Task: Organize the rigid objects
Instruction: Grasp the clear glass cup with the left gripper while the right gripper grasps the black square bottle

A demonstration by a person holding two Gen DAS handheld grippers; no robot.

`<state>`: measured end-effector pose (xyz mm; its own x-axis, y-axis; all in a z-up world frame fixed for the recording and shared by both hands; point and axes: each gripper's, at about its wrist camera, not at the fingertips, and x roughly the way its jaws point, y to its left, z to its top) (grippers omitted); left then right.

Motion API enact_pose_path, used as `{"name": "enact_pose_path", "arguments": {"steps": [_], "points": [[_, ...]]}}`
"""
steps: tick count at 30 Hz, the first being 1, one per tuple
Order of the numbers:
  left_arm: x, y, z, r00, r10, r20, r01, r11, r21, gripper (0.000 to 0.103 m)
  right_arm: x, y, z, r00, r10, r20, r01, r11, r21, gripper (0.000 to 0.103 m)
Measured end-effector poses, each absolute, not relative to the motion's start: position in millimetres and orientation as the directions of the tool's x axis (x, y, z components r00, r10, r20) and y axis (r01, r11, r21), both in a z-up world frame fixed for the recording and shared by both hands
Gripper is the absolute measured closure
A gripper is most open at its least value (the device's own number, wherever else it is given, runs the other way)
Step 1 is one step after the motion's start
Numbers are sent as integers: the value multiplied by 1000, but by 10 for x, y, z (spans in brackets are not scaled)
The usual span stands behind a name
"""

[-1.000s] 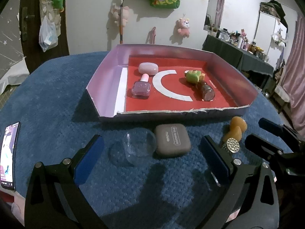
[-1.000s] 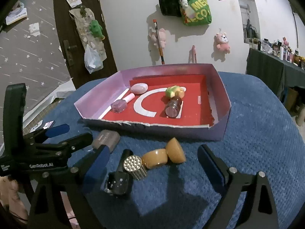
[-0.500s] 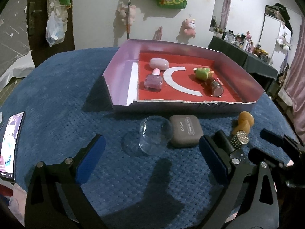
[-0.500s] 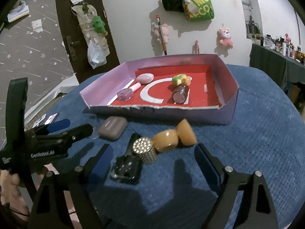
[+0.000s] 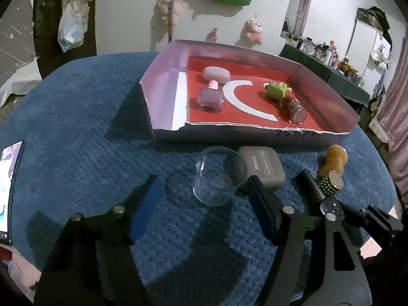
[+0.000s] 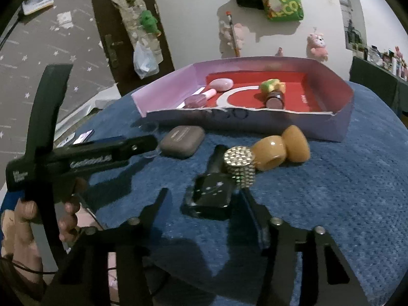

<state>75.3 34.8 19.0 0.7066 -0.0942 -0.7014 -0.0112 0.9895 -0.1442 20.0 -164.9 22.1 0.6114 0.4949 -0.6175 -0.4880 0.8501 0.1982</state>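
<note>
A clear glass cup (image 5: 216, 176) lies on its side on the blue cloth, between the fingers of my left gripper (image 5: 204, 193). The jaws are closing; the right finger is at the cup, the left one stands apart. A black bottle (image 6: 211, 196) with a studded cap (image 6: 239, 165) lies between the fingers of my right gripper (image 6: 206, 204), which is also closing, with a gap left on the left side. A grey eye shadow case (image 5: 262, 168) and an amber knob-shaped piece (image 6: 280, 150) lie beside them.
A shallow purple box (image 5: 165, 102) with a red floor stands behind, holding a pink oval case (image 5: 216, 74), a nail polish bottle (image 5: 210, 98), a green toy (image 5: 278, 90) and a brown jar (image 5: 295, 108). A phone (image 5: 10, 186) lies at the left edge.
Both grippers came forward and down, and their jaws narrowed a lot: the left around the glass cup, the right around the black bottle. The objects have not shifted.
</note>
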Motion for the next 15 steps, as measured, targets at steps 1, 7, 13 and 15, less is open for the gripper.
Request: {"name": "enact_pose_path", "arguments": {"steps": [1,7,13,15], "points": [[768,346,180,705,-97,-703,-10,989,-147,43,204,-1628,219,616,491,-616,-489,852,190,48],[830,334,187,719,-91,-689,-11,990,-143,45,223,-1580,203,629,485,-608,-491,854,173,53],[852,359,173,726,-110,-679,-13,985,-174,57,259,-1465,168,678,435,-592,-496,866,68,64],[862,341,162,716,-126,-687,2,984,-178,65,250,-1444,174,684,428,-590,-501,864,46,64]]}}
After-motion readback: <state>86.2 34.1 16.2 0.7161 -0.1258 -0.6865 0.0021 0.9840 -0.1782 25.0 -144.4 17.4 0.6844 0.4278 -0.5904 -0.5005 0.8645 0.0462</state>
